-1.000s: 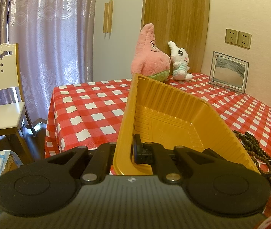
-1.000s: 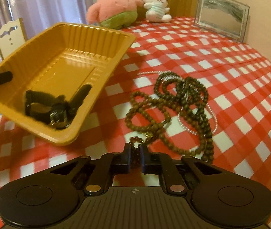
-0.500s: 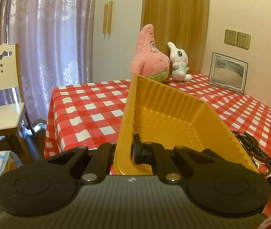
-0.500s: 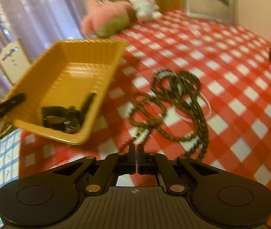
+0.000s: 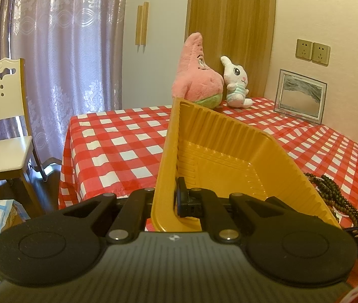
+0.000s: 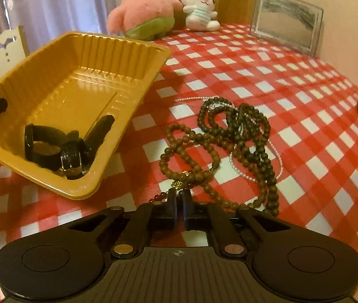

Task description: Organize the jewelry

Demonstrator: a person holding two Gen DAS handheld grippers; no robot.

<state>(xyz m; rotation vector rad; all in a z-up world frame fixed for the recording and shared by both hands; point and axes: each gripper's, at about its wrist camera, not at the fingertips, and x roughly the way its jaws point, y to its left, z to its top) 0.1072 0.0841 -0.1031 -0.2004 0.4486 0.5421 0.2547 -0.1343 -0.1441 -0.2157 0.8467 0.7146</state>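
Holding the tray (image 5: 219, 136) by its rim, my left gripper (image 5: 165, 199) is clamped shut. My right gripper (image 6: 179, 197) pinches the brown bead necklace (image 6: 191, 149). The tray lies at ten o'clock from it, with a watch (image 6: 60, 149) inside.

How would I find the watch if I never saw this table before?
Look on the red checked tablecloth for the yellow tray, tipped up because the left claw pinches its wall. The black watch lies at the tray's low end. It has a flat strap, while the bead necklaces lie outside on the cloth.
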